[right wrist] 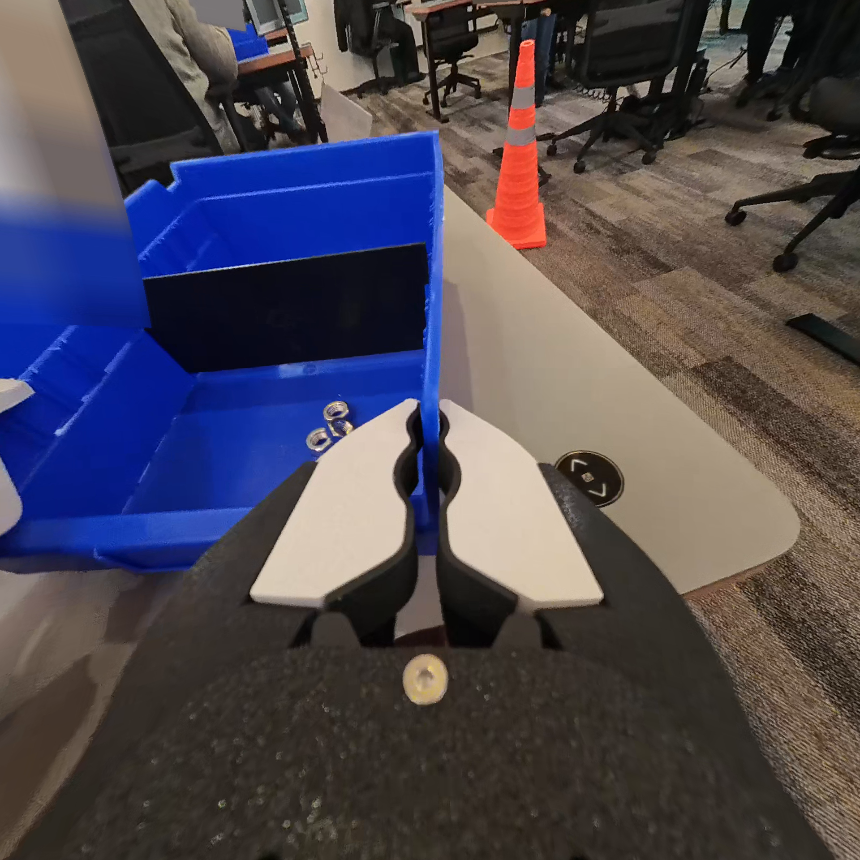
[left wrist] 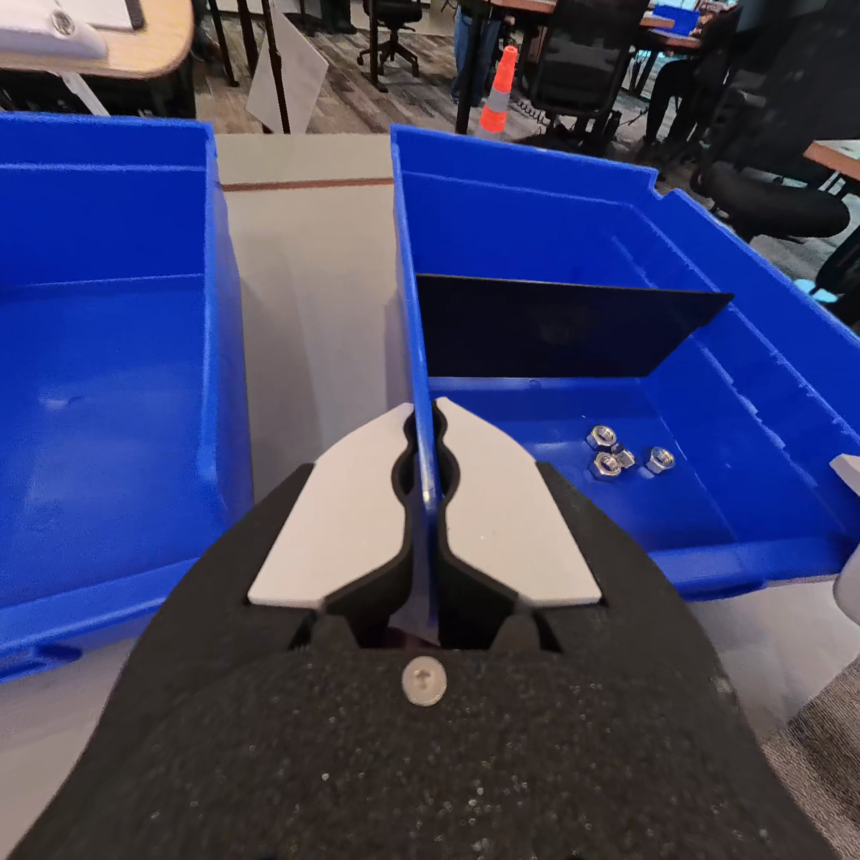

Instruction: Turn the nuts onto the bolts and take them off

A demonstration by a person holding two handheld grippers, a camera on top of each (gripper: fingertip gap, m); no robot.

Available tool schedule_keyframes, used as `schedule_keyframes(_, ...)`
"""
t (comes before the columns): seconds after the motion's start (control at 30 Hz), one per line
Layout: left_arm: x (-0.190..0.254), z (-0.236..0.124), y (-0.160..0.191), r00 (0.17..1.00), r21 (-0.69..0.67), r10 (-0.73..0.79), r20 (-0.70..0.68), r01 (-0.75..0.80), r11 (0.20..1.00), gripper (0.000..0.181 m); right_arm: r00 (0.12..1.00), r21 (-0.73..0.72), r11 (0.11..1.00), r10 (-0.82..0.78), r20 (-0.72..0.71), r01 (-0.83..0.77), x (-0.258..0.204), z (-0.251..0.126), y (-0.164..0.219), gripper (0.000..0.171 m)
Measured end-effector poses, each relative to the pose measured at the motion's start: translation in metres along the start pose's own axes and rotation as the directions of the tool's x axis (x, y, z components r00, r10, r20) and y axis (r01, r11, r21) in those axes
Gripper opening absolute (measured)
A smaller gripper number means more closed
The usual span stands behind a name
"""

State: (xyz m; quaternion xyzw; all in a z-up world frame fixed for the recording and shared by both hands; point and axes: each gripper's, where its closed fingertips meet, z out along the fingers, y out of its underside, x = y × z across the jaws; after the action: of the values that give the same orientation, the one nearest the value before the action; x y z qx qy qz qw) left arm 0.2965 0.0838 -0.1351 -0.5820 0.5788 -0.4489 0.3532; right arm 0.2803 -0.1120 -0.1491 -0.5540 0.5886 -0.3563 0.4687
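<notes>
Several silver hex nuts (left wrist: 619, 453) lie on the floor of a blue bin (left wrist: 726, 325), in its near compartment in front of a black divider (left wrist: 549, 325). My left gripper (left wrist: 424, 409) is shut on this bin's left wall. My right gripper (right wrist: 429, 407) is shut on the same bin's right wall (right wrist: 433, 279). The nuts (right wrist: 330, 426) also show in the right wrist view, just left of my right gripper. The other gripper's grey finger shows at the edge of each view. No bolts are in view.
A second blue bin (left wrist: 102, 372) stands to the left, a strip of grey table (left wrist: 312, 302) between the two. The table's right edge and rounded corner (right wrist: 763, 535) are close, with a round black control (right wrist: 588, 478) set in it. An orange cone (right wrist: 519, 153) and office chairs stand on the floor beyond.
</notes>
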Motion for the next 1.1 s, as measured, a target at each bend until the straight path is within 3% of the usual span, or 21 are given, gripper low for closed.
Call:
schedule_keyframes(0.23,-0.005,-0.028,-0.052,1.000,0.151,0.018,0.002,-0.018,0.988,0.003,1.000,0.149,0.989,-0.001,0.018,-0.002,-0.021,-0.022,-0.046,0.003)
schedule_keyframes(0.43,-0.058,-0.079,-0.120,0.997,0.309,0.019,0.073,-0.041,0.950,0.002,0.994,0.294,0.956,-0.027,0.106,-0.005,-0.093,-0.041,-0.104,0.003)
schedule_keyframes(0.57,-0.124,-0.112,-0.149,0.988,0.355,-0.008,0.152,-0.047,0.934,0.003,0.978,0.323,0.946,-0.052,0.200,-0.015,-0.169,-0.040,-0.125,0.003)
schedule_keyframes(0.77,-0.249,-0.161,-0.159,0.958,0.344,-0.074,0.277,-0.027,0.939,0.003,0.934,0.289,0.957,-0.087,0.347,-0.019,-0.304,-0.038,-0.126,0.003)
schedule_keyframes(0.9,-0.341,-0.202,-0.154,0.916,0.320,-0.081,0.393,-0.054,0.946,0.003,0.889,0.247,0.968,-0.083,0.450,-0.035,-0.405,-0.036,-0.105,0.003)
schedule_keyframes(1.1,-0.462,-0.246,-0.128,0.856,0.225,-0.048,0.515,-0.080,0.971,0.002,0.834,0.131,0.991,-0.052,0.550,-0.024,-0.533,-0.032,-0.042,0.003)
